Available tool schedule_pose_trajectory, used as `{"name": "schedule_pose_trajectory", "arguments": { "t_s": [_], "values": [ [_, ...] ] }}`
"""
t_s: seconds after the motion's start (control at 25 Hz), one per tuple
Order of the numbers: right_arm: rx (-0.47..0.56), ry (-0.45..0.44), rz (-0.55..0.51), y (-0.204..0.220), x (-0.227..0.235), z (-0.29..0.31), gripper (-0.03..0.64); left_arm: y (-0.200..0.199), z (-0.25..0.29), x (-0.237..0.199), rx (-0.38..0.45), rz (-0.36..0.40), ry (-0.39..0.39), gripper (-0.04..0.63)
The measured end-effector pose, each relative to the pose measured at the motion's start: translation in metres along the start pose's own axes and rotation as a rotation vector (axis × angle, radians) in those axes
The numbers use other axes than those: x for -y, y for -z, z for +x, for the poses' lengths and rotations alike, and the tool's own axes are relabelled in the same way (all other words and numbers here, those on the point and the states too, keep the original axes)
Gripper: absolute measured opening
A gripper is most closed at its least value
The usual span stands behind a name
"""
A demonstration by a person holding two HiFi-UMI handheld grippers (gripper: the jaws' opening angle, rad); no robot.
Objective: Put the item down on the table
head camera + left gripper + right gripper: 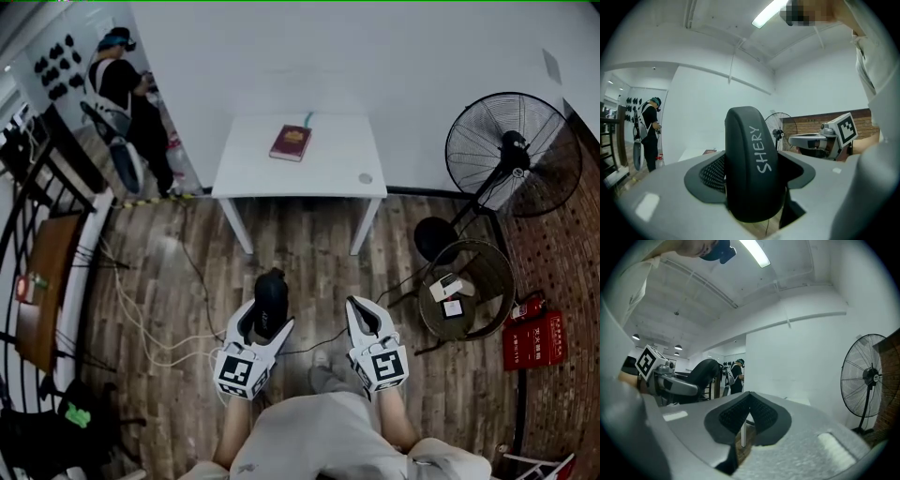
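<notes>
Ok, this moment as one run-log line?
left tool: shut on black rounded SHERY-lettered item | right tool: shut, empty | white rectangular table: ahead, holds dark red book | item: not yet down

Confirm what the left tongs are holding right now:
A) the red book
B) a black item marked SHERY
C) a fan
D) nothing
B: the left gripper view shows the black item clamped between the left tongs, while the red book lies on the white table.
</notes>
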State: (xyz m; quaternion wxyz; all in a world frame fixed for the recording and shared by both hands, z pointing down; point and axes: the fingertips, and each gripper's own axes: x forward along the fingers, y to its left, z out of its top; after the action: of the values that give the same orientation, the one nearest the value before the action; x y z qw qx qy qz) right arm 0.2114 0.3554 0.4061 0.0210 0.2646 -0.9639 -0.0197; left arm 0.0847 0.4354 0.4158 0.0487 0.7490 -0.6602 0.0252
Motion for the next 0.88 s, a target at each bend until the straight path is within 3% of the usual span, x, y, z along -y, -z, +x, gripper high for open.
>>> {"name": "schedule_pose_trajectory", "arguments": {
  "t_s": [0.36,0.88],
  "values": [
    [0.004,-0.071,0.011,-0.007,0.057,0.058,0.003,-0.019,0.078,-0.020,-0.001,0.019,-0.027,0.354],
    [0.003,-0.112,0.018,-0.016,0.096,0.111,0.003,-0.047,0.125,-0.047,0.006,0.033,-0.066,0.354]
  ]
}}
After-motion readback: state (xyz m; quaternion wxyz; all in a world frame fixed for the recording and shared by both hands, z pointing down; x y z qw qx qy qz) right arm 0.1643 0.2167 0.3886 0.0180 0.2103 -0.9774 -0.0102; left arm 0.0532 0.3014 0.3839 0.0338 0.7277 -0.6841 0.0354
